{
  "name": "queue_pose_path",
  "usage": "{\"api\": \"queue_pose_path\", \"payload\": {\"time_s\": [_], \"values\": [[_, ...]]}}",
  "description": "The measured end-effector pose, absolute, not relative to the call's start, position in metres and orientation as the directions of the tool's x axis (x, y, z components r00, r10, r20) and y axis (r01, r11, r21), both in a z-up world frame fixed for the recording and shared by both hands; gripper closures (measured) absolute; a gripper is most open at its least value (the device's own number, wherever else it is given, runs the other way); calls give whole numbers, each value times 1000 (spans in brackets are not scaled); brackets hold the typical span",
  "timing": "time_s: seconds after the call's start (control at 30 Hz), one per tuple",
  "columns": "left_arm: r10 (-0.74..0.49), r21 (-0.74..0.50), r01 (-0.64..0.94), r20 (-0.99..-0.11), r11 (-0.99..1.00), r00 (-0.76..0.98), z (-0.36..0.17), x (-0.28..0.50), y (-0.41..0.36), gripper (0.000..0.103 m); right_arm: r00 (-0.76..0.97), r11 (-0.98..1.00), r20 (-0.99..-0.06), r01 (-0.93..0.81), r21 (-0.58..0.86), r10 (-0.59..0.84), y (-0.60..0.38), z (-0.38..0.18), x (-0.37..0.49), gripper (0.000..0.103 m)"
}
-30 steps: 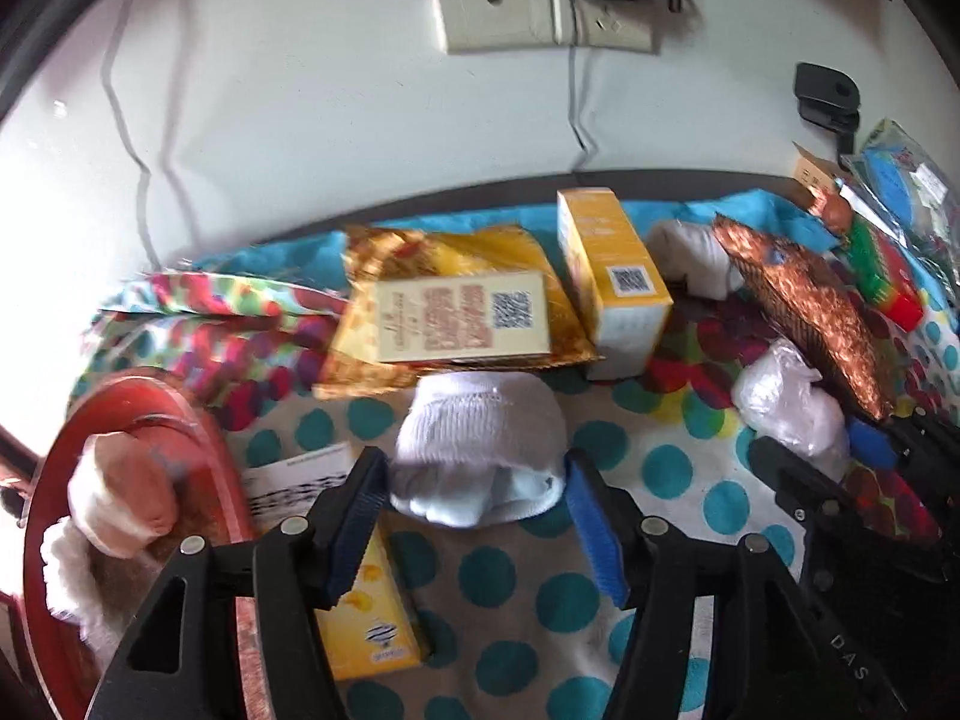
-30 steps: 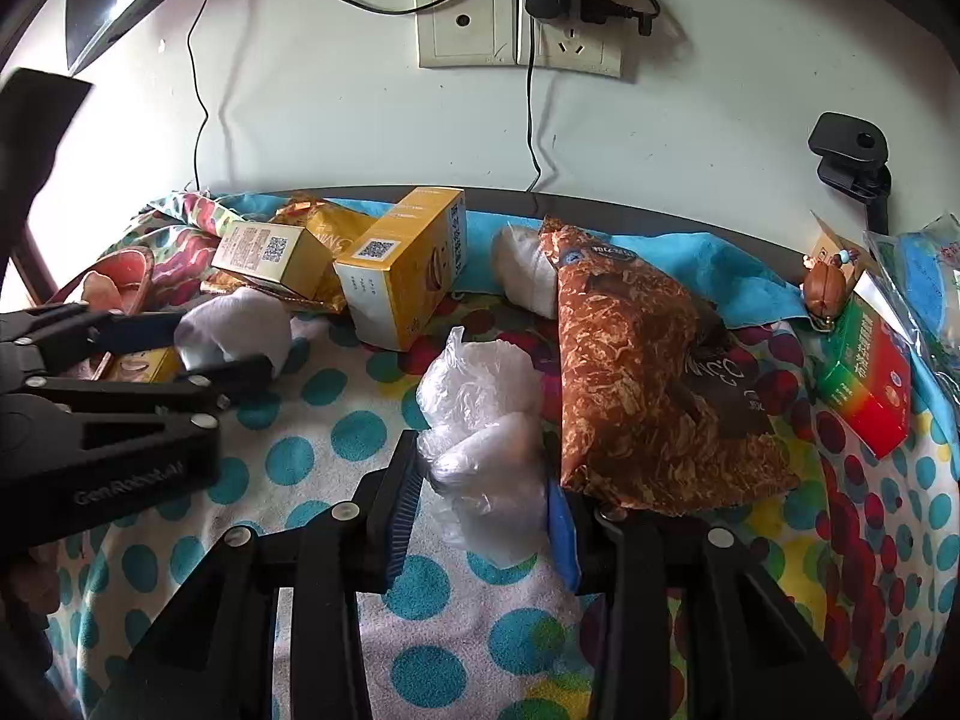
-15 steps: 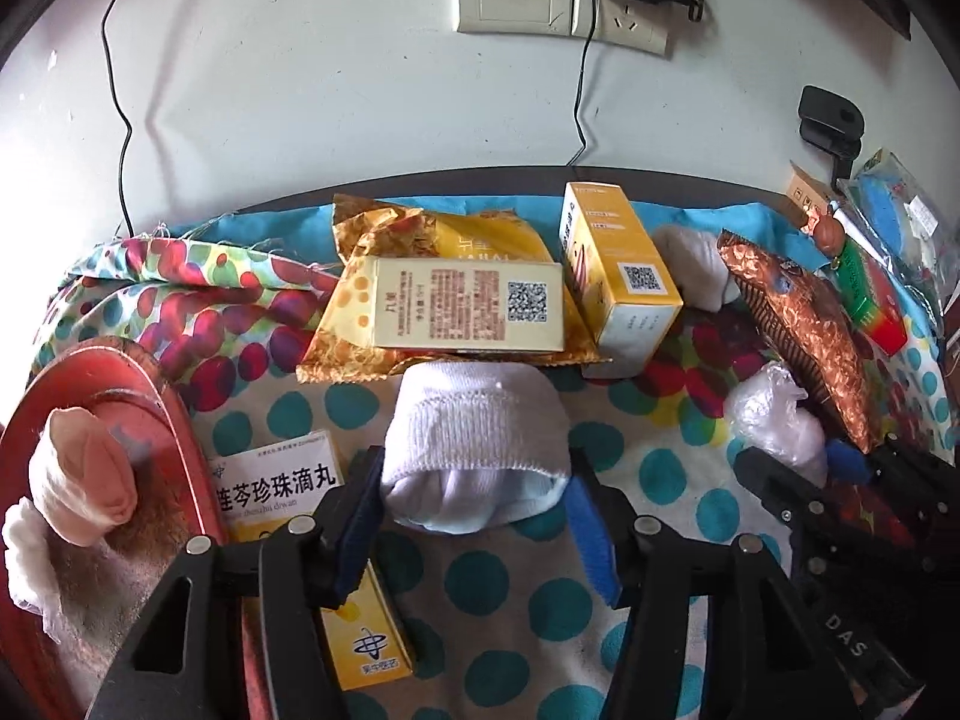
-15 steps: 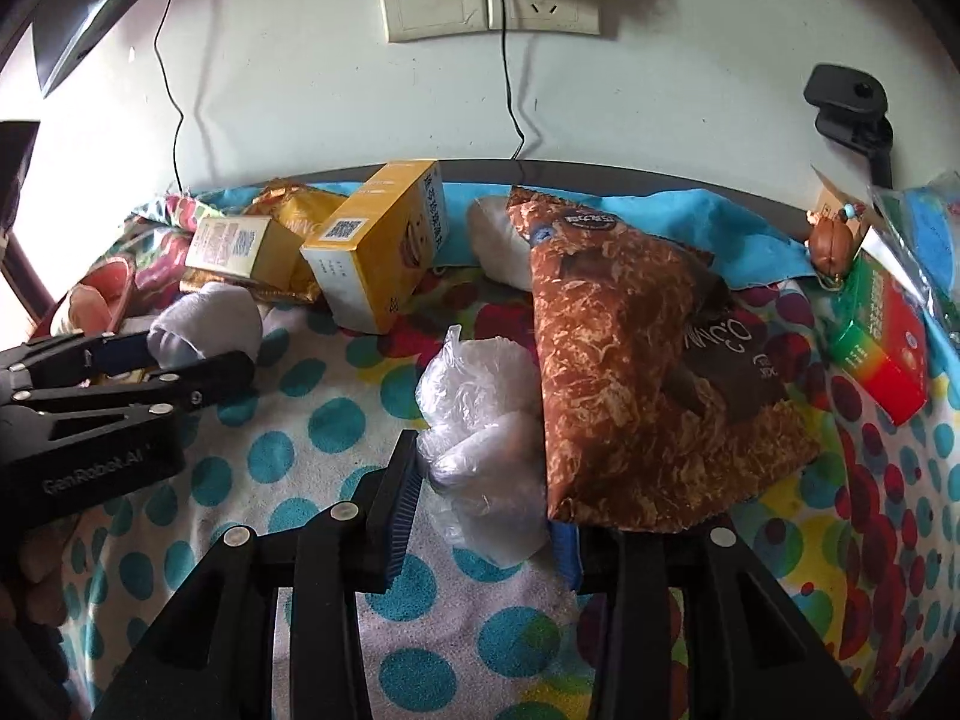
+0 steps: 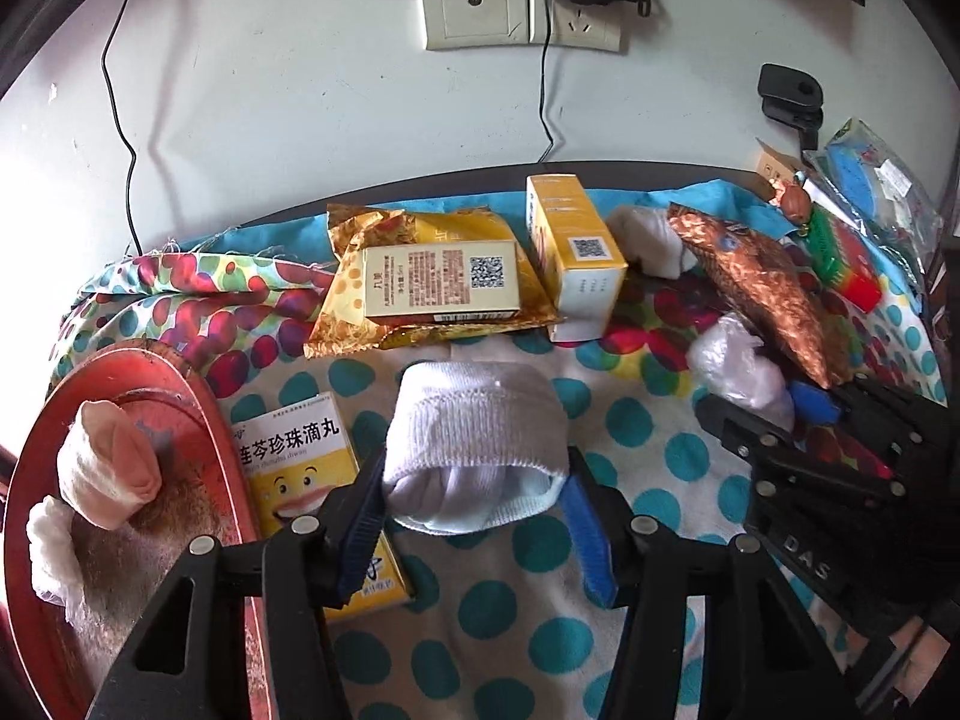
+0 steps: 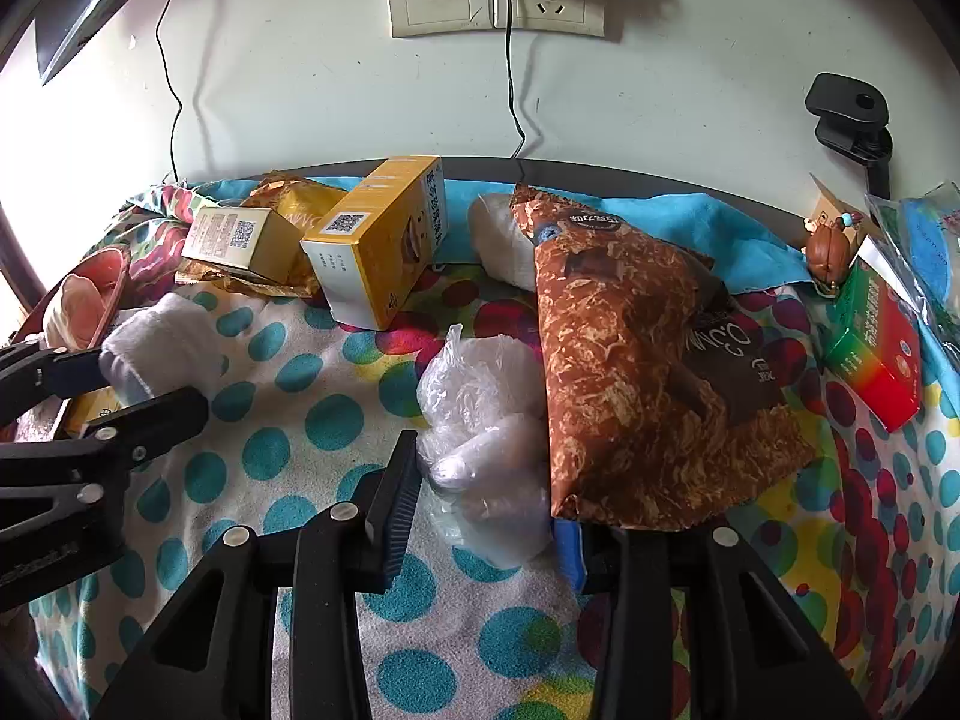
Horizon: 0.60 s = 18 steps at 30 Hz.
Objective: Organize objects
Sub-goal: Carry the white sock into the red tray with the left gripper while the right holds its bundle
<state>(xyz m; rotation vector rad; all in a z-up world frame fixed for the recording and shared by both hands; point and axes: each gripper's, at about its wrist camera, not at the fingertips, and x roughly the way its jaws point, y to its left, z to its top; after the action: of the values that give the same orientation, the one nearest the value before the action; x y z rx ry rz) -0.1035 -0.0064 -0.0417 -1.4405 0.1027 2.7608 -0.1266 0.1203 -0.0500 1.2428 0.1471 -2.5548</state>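
A rolled white sock [image 5: 474, 432] sits between the blue pads of my left gripper [image 5: 474, 504], which is shut on it just above the dotted cloth. From the right wrist view the same sock [image 6: 162, 330] shows in the left gripper [image 6: 129, 387] at the far left. My right gripper [image 6: 480, 510] is shut on a crumpled clear plastic bag [image 6: 480, 414]; its right pad is partly hidden under a brown snack bag [image 6: 630, 360]. A red tray [image 5: 180, 366] at the left holds a pink sock roll [image 5: 111, 468].
A yellow medicine box [image 5: 294, 462] lies by the tray, partly under my left finger. Behind stand a tall yellow box [image 5: 570, 264], a pale box [image 5: 438, 282] on a gold foil bag, and another white roll [image 5: 648, 240]. A green-red box [image 6: 876, 348] lies at right. Wall and cables close the back.
The left jaws have narrowed onto the white sock, and that gripper has drawn back a little with it, uncovering more of the yellow medicine box. The right gripper keeps its hold on the plastic bag.
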Motion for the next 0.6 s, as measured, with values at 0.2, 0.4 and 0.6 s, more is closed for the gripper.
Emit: {"api": "queue_pose_path", "payload": {"time_s": [0.2, 0.4, 0.6], "values": [[10, 19, -46, -822, -999, -569, -33, -98, -7, 47, -583, -951, -783, 308, 34, -217, 120, -50, -126, 65], [-3, 26, -32, -816, -999, -578, -27, -92, -8, 47, -583, -951, -784, 308, 29, -213, 121, -50, -128, 65], [-13, 17, -1, -816, -1000, -578, -22, -89, -15, 47, -582, -951, -785, 309, 26, -211, 121, -50, -128, 65]]}}
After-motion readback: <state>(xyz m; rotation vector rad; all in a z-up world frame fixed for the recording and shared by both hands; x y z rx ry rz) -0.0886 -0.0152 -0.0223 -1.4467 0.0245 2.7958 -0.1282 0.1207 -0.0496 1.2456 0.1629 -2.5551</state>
